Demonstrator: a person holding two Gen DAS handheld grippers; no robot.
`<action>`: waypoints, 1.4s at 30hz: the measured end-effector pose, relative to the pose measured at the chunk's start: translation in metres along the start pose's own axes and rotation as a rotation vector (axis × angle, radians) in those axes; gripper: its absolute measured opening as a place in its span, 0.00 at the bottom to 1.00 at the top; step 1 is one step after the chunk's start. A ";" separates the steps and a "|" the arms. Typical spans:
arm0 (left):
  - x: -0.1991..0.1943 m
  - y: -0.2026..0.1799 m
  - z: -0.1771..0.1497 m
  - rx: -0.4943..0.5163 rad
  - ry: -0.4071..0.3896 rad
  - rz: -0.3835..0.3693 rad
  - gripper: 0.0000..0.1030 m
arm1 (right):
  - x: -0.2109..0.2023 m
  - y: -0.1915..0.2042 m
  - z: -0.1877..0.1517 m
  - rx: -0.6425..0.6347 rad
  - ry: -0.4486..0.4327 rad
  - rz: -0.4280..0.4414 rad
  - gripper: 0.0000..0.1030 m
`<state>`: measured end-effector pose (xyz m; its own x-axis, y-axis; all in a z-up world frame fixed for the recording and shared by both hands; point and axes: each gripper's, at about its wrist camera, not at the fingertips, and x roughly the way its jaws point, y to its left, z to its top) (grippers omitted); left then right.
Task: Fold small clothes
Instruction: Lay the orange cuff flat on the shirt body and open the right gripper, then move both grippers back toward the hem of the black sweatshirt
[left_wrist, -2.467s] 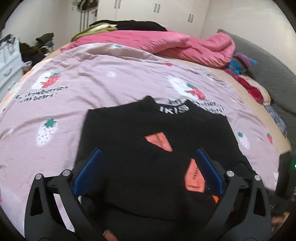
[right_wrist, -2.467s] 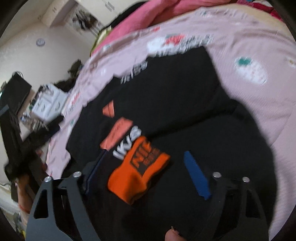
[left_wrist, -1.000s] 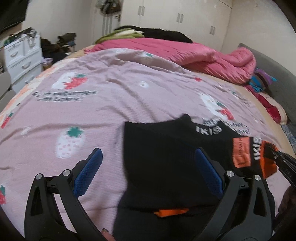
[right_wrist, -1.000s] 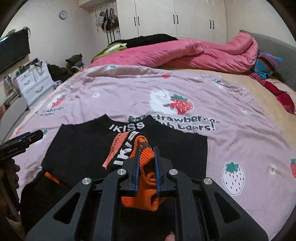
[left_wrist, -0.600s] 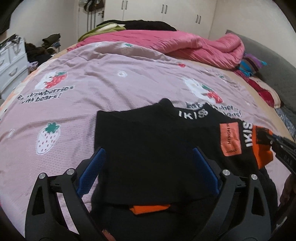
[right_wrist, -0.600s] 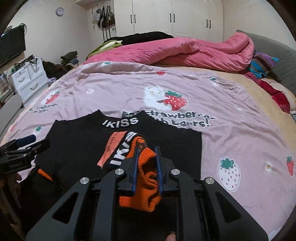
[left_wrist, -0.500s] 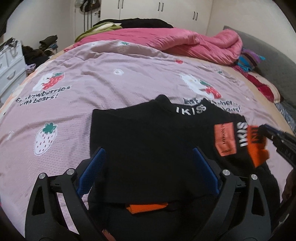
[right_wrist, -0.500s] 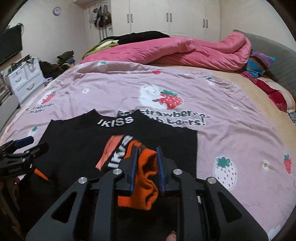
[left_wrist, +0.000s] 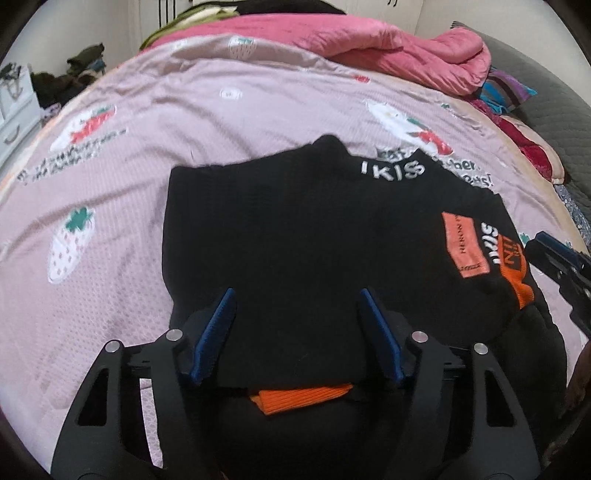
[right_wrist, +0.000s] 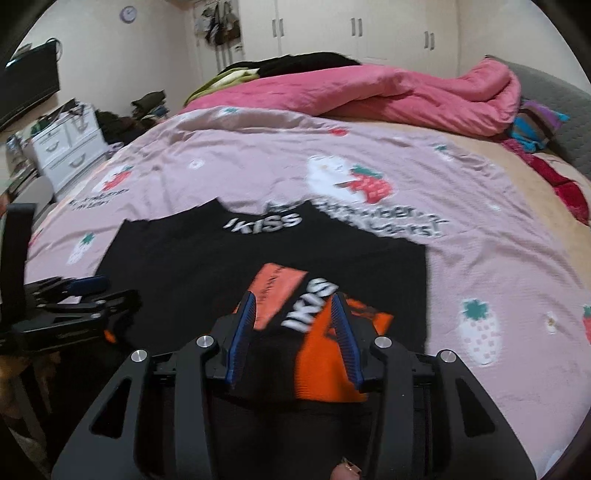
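Note:
A black knit sweater with a white "IKISS" collar lies on the pink strawberry bedspread; it also shows in the right wrist view. Its right sleeve, with an orange cuff and orange patch, lies folded over the body. My right gripper is open, its blue pads either side of that sleeve. My left gripper is open over the sweater's lower part, with another orange cuff just below it.
A crumpled pink duvet and dark clothes lie at the far end of the bed. A grey headboard and coloured pillows are on the right. White drawers and a clothes pile stand left of the bed.
My right gripper has opened and let go of the orange-cuffed sleeve, which now lies on the sweater. My left gripper's jaws have narrowed and it has moved in over the sweater's lower part.

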<state>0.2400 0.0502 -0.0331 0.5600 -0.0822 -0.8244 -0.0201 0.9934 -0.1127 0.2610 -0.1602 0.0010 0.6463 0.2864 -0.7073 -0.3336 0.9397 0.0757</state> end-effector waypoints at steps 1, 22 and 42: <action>0.002 0.002 -0.001 -0.005 0.008 -0.003 0.59 | 0.002 0.004 -0.001 -0.002 0.005 0.014 0.43; 0.004 0.004 -0.002 -0.002 0.023 0.004 0.59 | 0.043 -0.006 -0.026 0.026 0.160 -0.050 0.63; -0.036 -0.001 0.004 -0.008 -0.089 0.004 0.76 | -0.012 -0.025 -0.016 0.106 -0.020 -0.061 0.94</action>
<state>0.2233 0.0525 -0.0008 0.6317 -0.0705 -0.7720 -0.0287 0.9930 -0.1142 0.2499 -0.1899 -0.0035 0.6773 0.2309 -0.6985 -0.2194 0.9697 0.1079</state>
